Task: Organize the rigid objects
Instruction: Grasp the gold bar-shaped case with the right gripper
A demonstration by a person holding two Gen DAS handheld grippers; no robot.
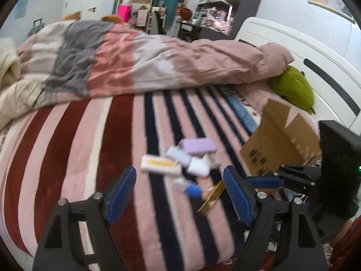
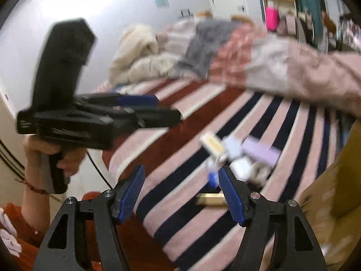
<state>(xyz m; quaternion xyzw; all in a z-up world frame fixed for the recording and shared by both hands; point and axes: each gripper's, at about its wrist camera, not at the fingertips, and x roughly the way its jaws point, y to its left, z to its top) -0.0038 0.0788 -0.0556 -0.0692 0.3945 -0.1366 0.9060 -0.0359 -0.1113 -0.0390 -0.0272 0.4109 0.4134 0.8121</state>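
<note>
A small heap of rigid items lies on the striped bedspread (image 1: 74,149): a lilac box (image 1: 198,146), a white box with a yellow label (image 1: 160,165), a pale blue box (image 1: 178,155), a white box (image 1: 198,168), a blue-capped small item (image 1: 191,190) and a gold bar (image 1: 212,197). My left gripper (image 1: 179,176) hovers just short of the heap, open, nothing between its fingers. In the right wrist view the same lilac box (image 2: 261,152), labelled box (image 2: 213,144) and gold bar (image 2: 211,199) lie ahead of my open right gripper (image 2: 181,174), which holds nothing.
A cardboard box (image 1: 282,142) stands open at the right of the heap, seen also as the cardboard box (image 2: 334,180). A rumpled duvet (image 1: 135,61) covers the far bed. A green cushion (image 1: 293,88) rests by the white headboard (image 1: 304,52). A hand (image 2: 67,160) holds the left gripper (image 2: 144,106).
</note>
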